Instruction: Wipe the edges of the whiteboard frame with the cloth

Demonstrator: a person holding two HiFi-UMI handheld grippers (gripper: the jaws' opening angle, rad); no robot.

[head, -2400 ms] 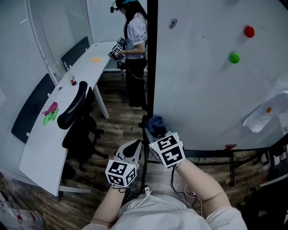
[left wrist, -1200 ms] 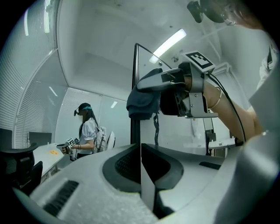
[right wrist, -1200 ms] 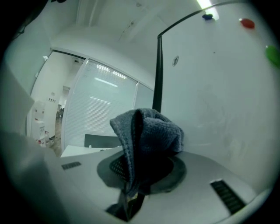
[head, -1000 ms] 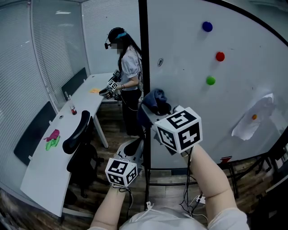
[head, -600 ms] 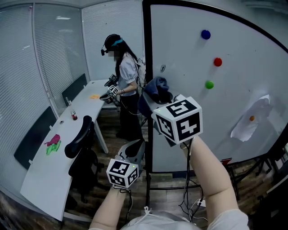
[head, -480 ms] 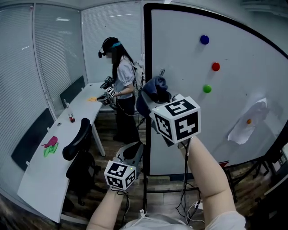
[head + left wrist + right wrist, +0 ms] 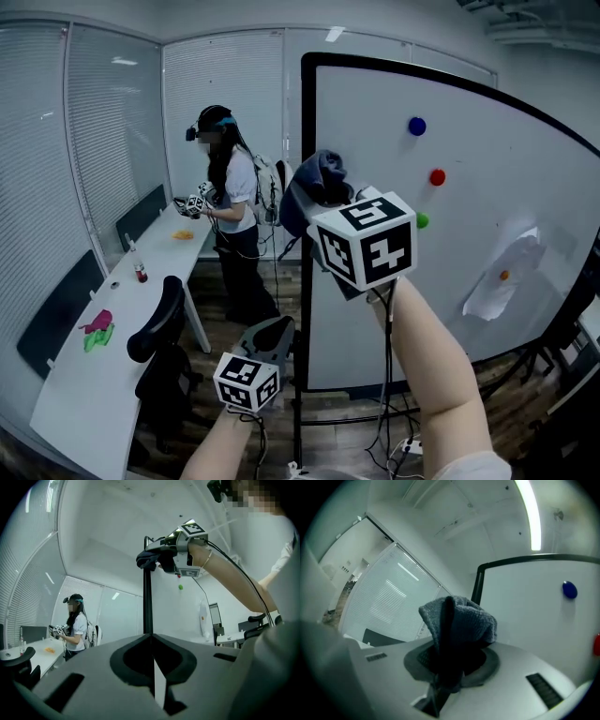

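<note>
Aloft, right gripper (image 7: 449, 665) jaws tight on cloth (image 7: 459, 620) at whiteboard frame (image 7: 478, 585) edge — left gripper (image 7: 153, 667) jaws together.

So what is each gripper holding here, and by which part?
The right gripper is shut on the cloth, pinching a bunched fold; the left gripper is shut and empty.

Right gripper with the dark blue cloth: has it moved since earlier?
Yes. The right gripper and dark blue cloth rose along the whiteboard's black frame edge, from bottom to upper half.
</note>
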